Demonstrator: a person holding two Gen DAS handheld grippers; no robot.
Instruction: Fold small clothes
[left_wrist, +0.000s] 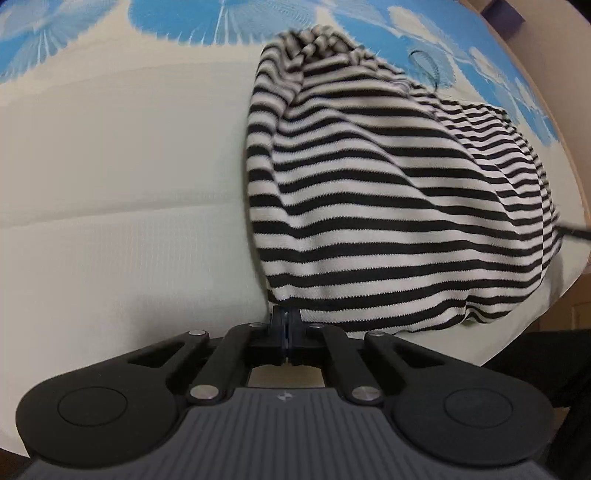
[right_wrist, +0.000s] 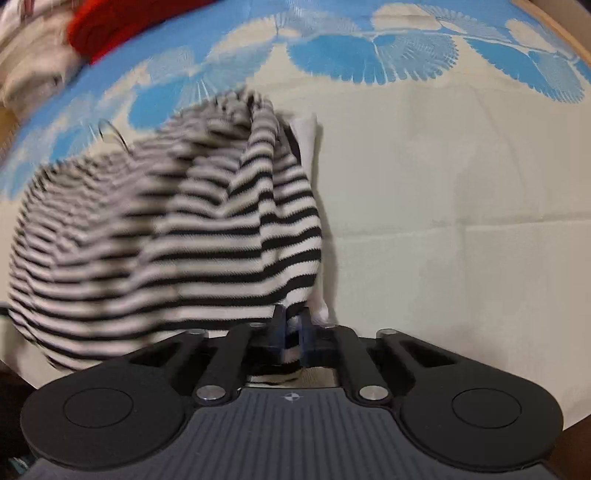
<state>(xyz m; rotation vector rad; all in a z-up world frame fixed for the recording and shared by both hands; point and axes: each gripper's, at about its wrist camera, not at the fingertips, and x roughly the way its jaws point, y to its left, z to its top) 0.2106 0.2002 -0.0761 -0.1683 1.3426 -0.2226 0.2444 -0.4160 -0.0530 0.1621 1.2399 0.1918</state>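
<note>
The left tongs (left_wrist: 286, 317) are clamped on the near edge of a striped top (left_wrist: 388, 184), pinching a thin hem at its left corner. The right tongs (right_wrist: 293, 325) are clamped on the same top (right_wrist: 166, 240) at its right corner, with striped cloth bunched between the jaws and trailing back under the linkage. Both point steeply down.

The top hangs from these two pinches and droops away toward the far side, most of it slack and heaped over a sheet (left_wrist: 110, 184) that is cream with a blue leaf border. Whether its far end rests on the sheet or hangs just clear I cannot tell; the right view is blurred there. A grip at both corners of one edge looks meant to spread that edge straight, so the top can be laid flat or carried over onto itself for a fold. The fold itself seems not yet made, since the cloth is rumpled and not squared.

At the far left of the right view lie a red cloth (right_wrist: 110, 26) and pale cloths (right_wrist: 33, 70), well apart from the top. No basket, box or other container shows in either view
</note>
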